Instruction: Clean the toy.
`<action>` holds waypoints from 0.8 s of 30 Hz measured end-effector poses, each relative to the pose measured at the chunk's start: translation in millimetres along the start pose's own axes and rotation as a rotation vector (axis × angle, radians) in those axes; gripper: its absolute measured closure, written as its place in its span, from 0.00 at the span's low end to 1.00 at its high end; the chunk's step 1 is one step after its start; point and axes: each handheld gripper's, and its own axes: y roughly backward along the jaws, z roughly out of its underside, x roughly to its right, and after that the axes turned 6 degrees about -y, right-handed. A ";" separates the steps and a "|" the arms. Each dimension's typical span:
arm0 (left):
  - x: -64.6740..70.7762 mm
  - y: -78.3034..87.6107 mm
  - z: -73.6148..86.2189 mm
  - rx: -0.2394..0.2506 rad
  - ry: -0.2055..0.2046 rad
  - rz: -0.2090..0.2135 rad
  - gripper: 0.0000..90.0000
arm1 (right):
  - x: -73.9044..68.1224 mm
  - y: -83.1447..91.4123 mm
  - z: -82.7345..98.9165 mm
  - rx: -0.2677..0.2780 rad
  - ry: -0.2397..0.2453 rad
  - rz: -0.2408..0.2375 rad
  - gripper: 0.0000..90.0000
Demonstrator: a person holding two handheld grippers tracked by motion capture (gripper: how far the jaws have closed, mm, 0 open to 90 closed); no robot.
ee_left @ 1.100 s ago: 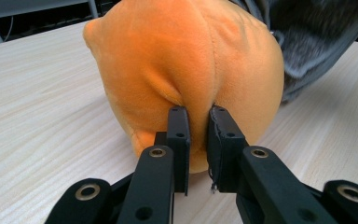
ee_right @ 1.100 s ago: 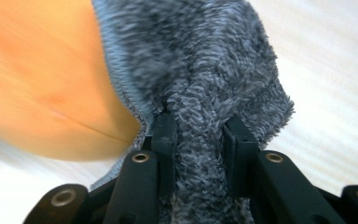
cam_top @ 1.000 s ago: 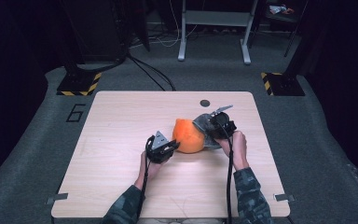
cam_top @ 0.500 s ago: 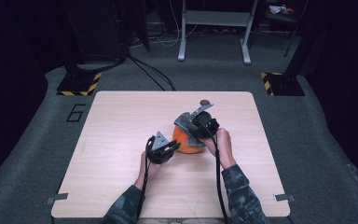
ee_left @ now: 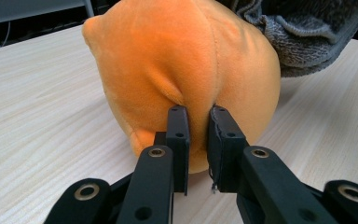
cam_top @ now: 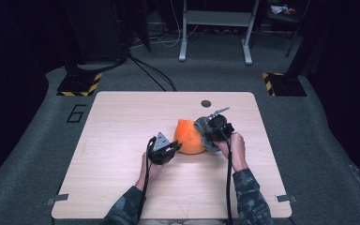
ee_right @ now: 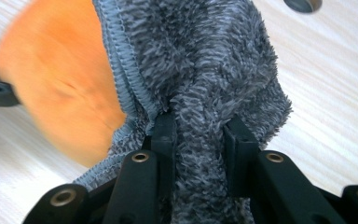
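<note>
The orange plush toy stands at the middle of the table; a fold of it is pinched by the left gripper, and the grey fluffy cloth beside it is clamped by the right gripper. The toy should be kept steady while the cloth is drawn slowly over its round, soft, smooth body.

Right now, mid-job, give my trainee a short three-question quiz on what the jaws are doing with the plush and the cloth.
1. True or false: the left gripper is shut on a fold of the orange plush.
2. What does the right gripper hold? A) the orange plush B) the grey fuzzy cloth C) nothing
3. In the high view, on which side of the plush does the cloth lie?

Key: 1 true. 2 B. 3 the plush's right side, against it, by the right gripper.
</note>
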 end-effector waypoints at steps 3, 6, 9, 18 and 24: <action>-0.2 0.0 0.2 0.001 0.001 -0.002 0.89 | 5.9 -5.1 3.9 -0.029 -0.027 0.009 0.77; 0.1 -0.5 0.5 0.007 0.006 -0.007 0.89 | 10.6 -11.6 7.6 -0.062 -0.038 0.034 0.78; -0.2 -0.3 0.4 0.004 0.004 -0.007 0.89 | 16.3 -20.5 12.4 -0.095 -0.051 0.060 0.78; -1.3 0.4 0.7 -0.001 0.006 -0.011 0.89 | 26.6 -31.5 20.8 -0.125 -0.079 0.074 0.78; -1.2 0.5 0.5 -0.001 0.007 -0.012 0.88 | 14.0 9.4 6.7 -0.007 -0.037 0.082 0.78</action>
